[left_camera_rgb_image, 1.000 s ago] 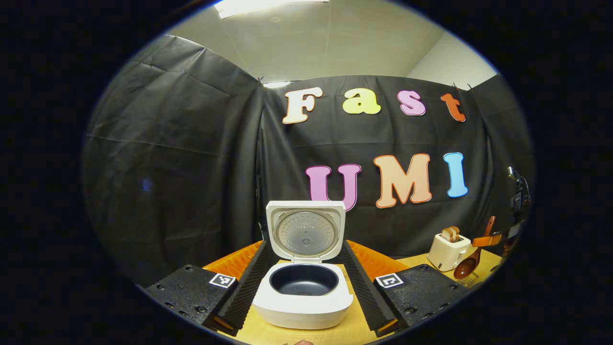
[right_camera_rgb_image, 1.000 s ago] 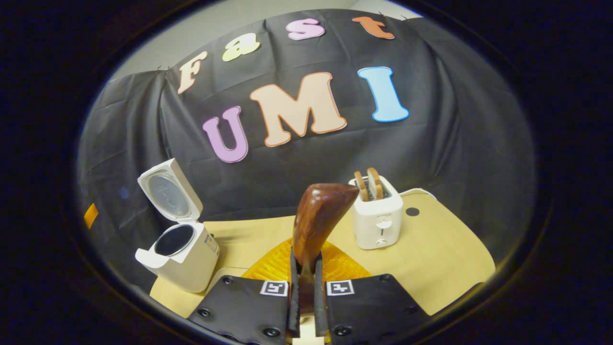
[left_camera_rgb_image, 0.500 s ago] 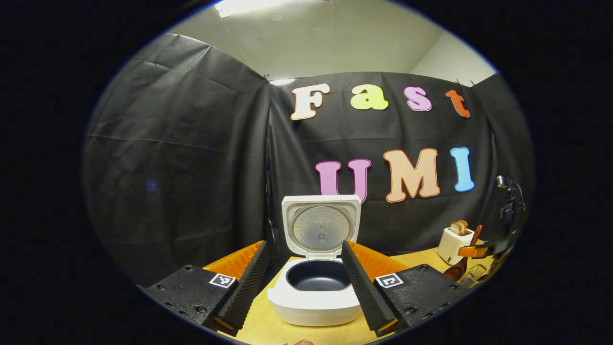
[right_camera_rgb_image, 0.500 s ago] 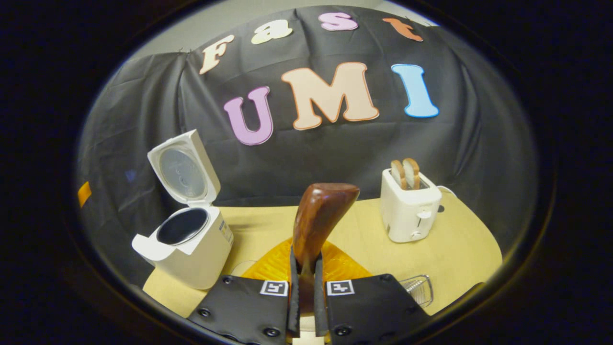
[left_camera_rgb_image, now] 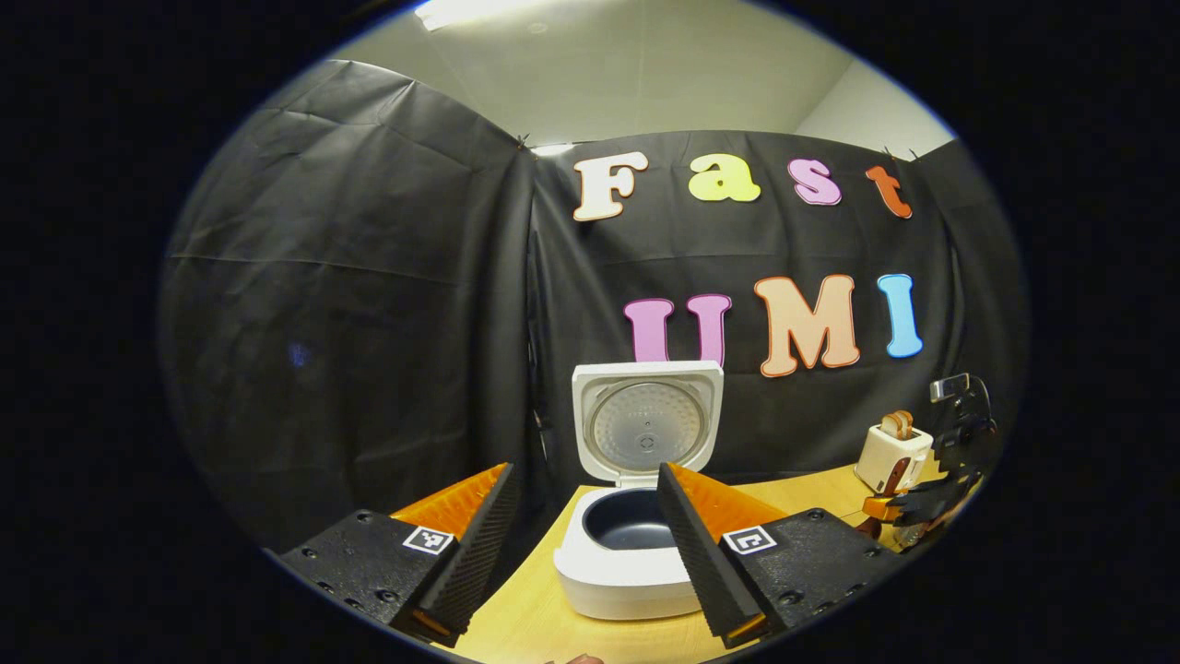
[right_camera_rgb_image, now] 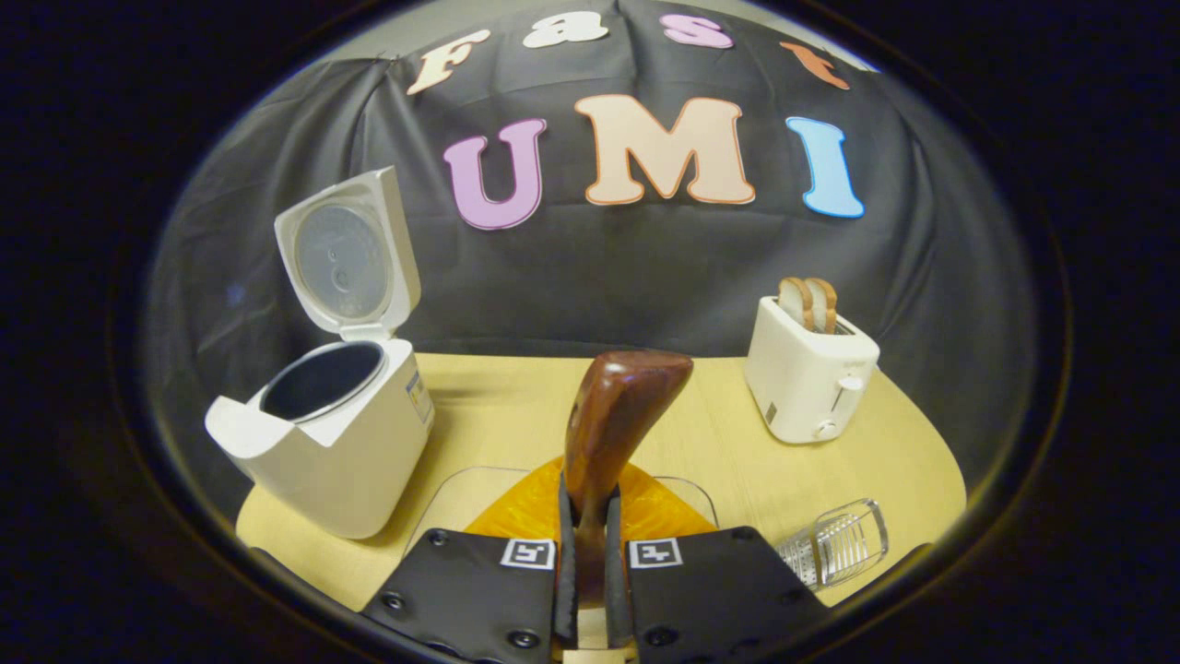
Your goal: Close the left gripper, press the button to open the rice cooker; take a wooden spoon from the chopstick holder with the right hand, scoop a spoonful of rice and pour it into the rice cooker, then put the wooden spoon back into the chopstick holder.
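Our right gripper (right_camera_rgb_image: 590, 516) pinching the spoon (right_camera_rgb_image: 613, 415), left gripper (left_camera_rgb_image: 585, 544) spread, over tan table (right_camera_rgb_image: 719, 443) by black cloth wall (right_camera_rgb_image: 599, 267).

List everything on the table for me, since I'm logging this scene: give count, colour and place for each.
rice cooker: one, white, lid up, dark pot inside, table's left end.
toaster: one, cream-white, two bread slices in its slots, table's right end.
chopstick holder: one, clear, ribbed, at the near right edge.
clear tray: one, transparent, in front of the right tongs; contents hidden.
wooden spoon: one, dark brown, clamped in the right tongs.
table: one, light wood.
left tongs: open, beside the cooker.
right tongs: shut on the spoon.
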{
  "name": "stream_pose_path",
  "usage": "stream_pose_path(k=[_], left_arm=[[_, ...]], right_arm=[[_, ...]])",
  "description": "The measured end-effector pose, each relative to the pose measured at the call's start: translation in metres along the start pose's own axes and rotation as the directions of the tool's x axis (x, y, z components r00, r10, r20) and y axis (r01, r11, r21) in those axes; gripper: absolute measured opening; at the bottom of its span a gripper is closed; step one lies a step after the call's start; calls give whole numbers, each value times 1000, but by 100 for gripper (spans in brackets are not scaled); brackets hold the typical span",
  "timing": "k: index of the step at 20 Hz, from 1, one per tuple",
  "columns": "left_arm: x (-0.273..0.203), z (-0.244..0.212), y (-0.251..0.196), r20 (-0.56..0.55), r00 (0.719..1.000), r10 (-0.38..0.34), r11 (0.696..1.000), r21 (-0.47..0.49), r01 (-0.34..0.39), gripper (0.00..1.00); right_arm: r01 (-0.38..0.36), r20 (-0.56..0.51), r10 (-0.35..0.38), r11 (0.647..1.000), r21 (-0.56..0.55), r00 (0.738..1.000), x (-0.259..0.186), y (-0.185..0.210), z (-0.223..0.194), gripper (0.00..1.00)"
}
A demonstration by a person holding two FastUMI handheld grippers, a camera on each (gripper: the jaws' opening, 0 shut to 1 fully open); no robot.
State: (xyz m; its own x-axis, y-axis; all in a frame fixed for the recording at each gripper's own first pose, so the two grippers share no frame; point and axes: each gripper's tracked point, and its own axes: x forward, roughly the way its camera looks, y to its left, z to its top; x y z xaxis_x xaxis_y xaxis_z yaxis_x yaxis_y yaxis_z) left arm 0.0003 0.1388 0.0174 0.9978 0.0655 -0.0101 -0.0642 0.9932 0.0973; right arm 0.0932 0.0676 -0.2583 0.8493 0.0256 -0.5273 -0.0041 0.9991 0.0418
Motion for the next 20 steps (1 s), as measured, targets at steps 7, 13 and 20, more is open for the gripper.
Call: stream_pose_path(k=[7, 13, 20], left_arm=[[1, -6, 19, -12, 1000, 3, 1000, -9, -3, 91], [2, -3, 25, -1, 1000, -2, 1000, -8, 2, 89], [-1, 2, 26, 5, 1000, 1, 1000, -13, -1, 91]], right_arm=[[3, -6, -3, 997, -73, 1000, 3, 34, -13, 14], [-83, -43, 82, 996, -13, 996, -9, 76, -29, 17], [-54, -155, 123, 920, 389, 980, 3, 42, -46, 16]])
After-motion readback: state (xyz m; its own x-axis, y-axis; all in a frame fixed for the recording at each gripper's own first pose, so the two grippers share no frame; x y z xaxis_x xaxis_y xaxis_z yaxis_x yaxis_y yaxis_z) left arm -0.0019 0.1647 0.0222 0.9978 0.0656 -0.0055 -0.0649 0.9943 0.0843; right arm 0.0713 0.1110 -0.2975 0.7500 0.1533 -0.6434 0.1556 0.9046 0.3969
